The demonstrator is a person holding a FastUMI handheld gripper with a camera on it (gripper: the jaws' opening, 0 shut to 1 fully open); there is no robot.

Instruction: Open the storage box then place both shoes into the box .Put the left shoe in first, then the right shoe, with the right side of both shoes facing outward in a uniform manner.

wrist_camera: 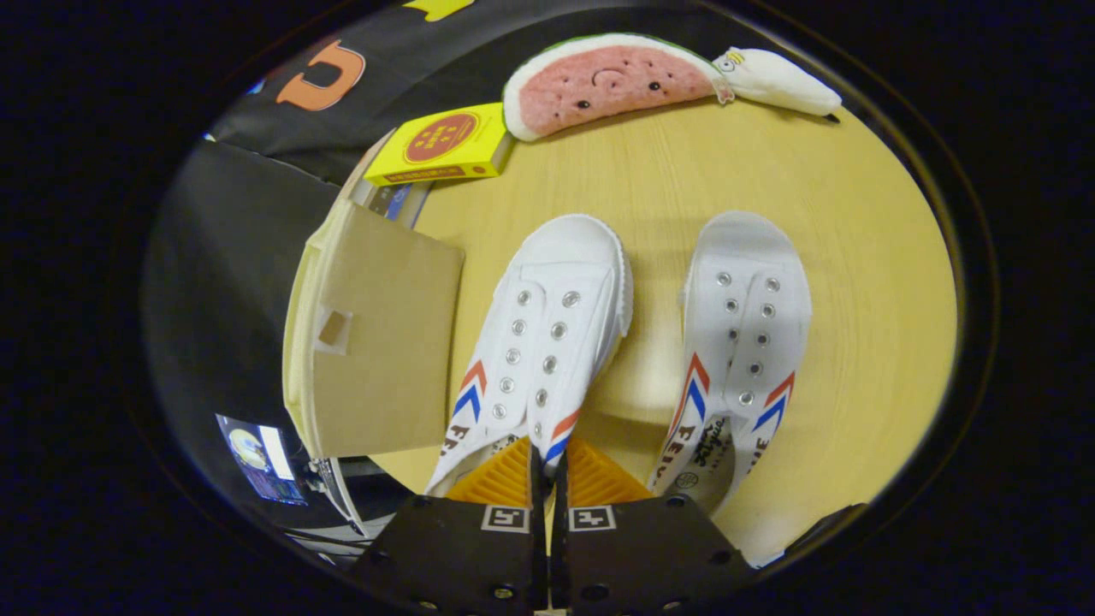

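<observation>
My gripper (pixel 547 466) pinches the heel collar of the left shoe (pixel 535 342), its two fingers pressed nearly together on the thin edge of canvas at the shoe's back. The white lace-less sneaker points away from me across the round wooden table (pixel 855 282), toe tilted slightly to the right. The right shoe (pixel 740 342) lies beside it, a strip of bare tabletop between the two, its heel just beside my right finger.

Next to the left shoe, at the table's edge, stands the tan storage box (pixel 376 342), its flap flat and appearing closed, with a small tab on its face. Beyond the box lies a yellow carton (pixel 445 144) with a red round emblem, resting on something I cannot make out. At the far rim of the table rest a watermelon plush (pixel 607 81) and, touching its end, a white plush (pixel 783 81).

The left shoe's heel is covered by my fingers. Below the box a small lit screen (pixel 261 458) shows, too blurred to read.
</observation>
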